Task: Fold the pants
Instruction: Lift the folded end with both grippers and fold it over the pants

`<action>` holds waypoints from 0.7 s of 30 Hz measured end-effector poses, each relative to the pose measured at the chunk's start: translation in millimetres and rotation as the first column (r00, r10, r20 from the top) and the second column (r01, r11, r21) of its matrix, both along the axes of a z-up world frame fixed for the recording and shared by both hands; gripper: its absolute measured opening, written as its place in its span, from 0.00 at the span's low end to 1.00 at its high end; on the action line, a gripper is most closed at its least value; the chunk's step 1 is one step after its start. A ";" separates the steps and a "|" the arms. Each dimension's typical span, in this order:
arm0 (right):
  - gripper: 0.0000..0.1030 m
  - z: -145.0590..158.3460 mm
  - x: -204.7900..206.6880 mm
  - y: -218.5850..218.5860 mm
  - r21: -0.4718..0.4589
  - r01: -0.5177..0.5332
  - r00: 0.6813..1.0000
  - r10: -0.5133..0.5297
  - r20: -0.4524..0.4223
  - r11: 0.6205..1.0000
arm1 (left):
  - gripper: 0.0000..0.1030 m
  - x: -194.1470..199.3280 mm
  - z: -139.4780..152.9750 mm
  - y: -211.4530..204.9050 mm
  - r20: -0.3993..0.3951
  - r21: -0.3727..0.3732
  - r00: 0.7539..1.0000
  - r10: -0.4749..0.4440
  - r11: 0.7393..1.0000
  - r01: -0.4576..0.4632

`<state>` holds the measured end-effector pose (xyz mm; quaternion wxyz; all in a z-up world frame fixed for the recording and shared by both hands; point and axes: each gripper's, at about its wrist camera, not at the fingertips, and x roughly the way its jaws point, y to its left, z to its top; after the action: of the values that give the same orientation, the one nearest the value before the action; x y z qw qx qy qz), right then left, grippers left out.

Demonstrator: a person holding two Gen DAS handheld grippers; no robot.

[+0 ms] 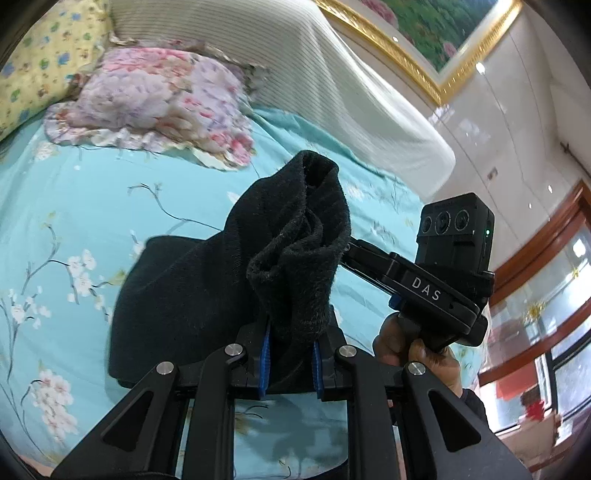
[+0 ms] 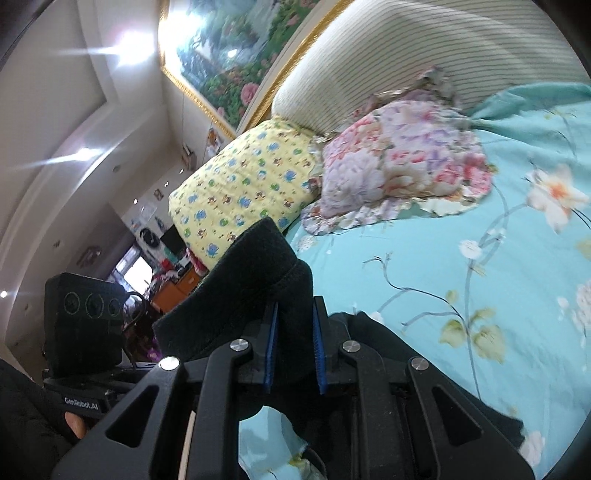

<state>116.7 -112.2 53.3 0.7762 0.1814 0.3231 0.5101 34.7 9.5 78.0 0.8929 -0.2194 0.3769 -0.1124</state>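
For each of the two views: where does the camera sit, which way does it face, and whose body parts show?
Left wrist: behind the left tongs, facing across the bed toward the pillows; black pants clamped; the right hand and its tongs show at right.
Right wrist: behind the right tongs, facing the pillows and headboard; pants clamped; the left hand shows lower left.
Shared: pants, bed, pillows, headboard, painting.

The right gripper (image 2: 295,347) pinches thick black fleece pants (image 2: 236,295) between blue pads (image 2: 271,347), above the turquoise floral bedsheet (image 2: 461,295).
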 end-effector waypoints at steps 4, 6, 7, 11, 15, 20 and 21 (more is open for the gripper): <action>0.18 -13.5 -2.9 -21.6 0.015 0.037 0.999 -0.036 -0.028 0.999 | 0.16 8.7 -11.9 -20.1 -0.026 0.026 0.999 -0.030 0.999 0.031; 0.18 -22.8 -3.1 -30.9 0.016 0.057 0.997 -0.057 -0.047 0.998 | 0.16 12.4 -17.7 -27.6 -0.040 0.038 0.998 -0.040 0.998 0.042; 0.18 -26.4 -3.1 -34.5 0.016 0.065 0.996 -0.064 -0.054 0.998 | 0.16 14.9 -21.9 -31.8 -0.049 0.042 0.998 -0.048 0.998 0.050; 0.18 -42.8 -4.5 -48.5 0.010 0.096 0.992 -0.095 -0.084 0.995 | 0.16 20.0 -33.9 -46.3 -0.073 0.066 0.995 -0.071 0.995 0.075; 0.18 -54.7 -7.1 -59.2 -0.007 0.134 0.985 -0.134 -0.105 0.991 | 0.16 27.7 -45.4 -54.8 -0.093 0.087 0.992 -0.084 0.992 0.092; 0.17 -66.2 -11.1 -70.4 -0.029 0.170 0.977 -0.172 -0.128 0.985 | 0.16 34.6 -60.1 -64.1 -0.126 0.091 0.987 -0.100 0.990 0.112; 0.17 -67.1 -11.3 -70.8 -0.038 0.178 0.975 -0.182 -0.130 0.983 | 0.16 34.8 -61.4 -65.6 -0.127 0.093 0.987 -0.102 0.989 0.115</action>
<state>105.4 -183.0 -13.8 0.7982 0.2334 0.3630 0.4202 69.6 -56.1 16.5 0.8706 -0.1598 0.4474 -0.1281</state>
